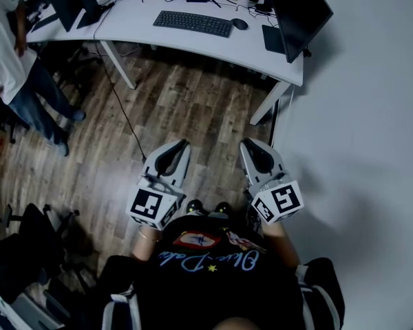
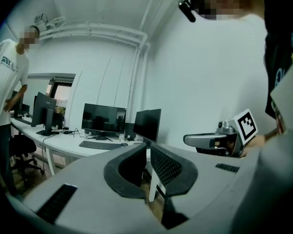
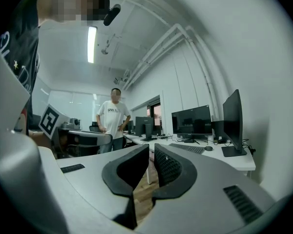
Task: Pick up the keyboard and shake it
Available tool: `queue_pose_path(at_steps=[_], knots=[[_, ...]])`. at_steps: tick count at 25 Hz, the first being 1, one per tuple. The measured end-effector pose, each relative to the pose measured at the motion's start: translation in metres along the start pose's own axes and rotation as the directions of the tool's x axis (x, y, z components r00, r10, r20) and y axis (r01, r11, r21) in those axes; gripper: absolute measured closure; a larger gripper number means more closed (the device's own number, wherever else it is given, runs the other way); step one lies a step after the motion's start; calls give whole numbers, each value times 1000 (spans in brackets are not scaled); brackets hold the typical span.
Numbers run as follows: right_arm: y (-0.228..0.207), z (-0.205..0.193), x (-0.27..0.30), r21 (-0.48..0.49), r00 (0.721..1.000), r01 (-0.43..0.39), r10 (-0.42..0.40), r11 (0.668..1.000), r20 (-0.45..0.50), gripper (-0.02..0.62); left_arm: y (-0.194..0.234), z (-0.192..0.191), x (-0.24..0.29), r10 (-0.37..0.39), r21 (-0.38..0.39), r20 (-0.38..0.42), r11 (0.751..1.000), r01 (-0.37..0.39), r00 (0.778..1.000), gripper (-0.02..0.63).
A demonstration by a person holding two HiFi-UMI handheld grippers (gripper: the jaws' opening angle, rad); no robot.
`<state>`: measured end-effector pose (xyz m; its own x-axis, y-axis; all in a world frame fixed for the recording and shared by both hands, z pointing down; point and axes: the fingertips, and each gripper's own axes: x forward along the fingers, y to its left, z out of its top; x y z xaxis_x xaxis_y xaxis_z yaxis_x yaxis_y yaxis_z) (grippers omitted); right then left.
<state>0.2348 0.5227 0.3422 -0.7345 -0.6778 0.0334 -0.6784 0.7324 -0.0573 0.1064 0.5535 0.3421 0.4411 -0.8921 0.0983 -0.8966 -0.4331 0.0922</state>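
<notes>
Ahead, white desk (image 1: pixel 138 19) bearing keyboard (image 1: pixel 193 23), monitor (image 1: pixel 299 9); wood floor (image 1: pixel 186 108) below.

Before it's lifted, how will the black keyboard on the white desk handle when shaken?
The keyboard looks like a flat, rigid slab, so probably stiff and light. It is long and thin: a grip at one end would likely let it swing. Whether a cord tethers it is unclear.

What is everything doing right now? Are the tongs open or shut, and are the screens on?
Left tongs, shut, nothing in them.
Right tongs, shut, nothing in them.
Keyboard, lying flat on the desk, untouched.
Mouse, resting beside the keyboard.
Screens, dark.
</notes>
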Motion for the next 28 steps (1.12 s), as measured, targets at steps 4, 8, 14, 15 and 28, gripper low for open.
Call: queue_pose_path(at_steps=[4,8,14,15,28], knots=[[4,-1,9,-1,1000,18,-18,1000,-12,594,11,1,-1,-18,-15,2,1000,18,1000,598],[6,-2,20,10,999,33,-33,999,-21,556,25,2,-1,-26,-25,2,999,26,1000,523],[10,-7,38,10,998,41,-40,999,-39,481,46,-4,-2,-37,-39,-5,999,37,999,500],[10,-6,41,7,998,40,-40,999,-39,476,49,-5,-1,-37,-41,-9,998,37,999,497],[-63,-15,112,16,1000,9,-8,1000,-26,442,103,-18,67,31,-53,-41,998,-33,999,434]])
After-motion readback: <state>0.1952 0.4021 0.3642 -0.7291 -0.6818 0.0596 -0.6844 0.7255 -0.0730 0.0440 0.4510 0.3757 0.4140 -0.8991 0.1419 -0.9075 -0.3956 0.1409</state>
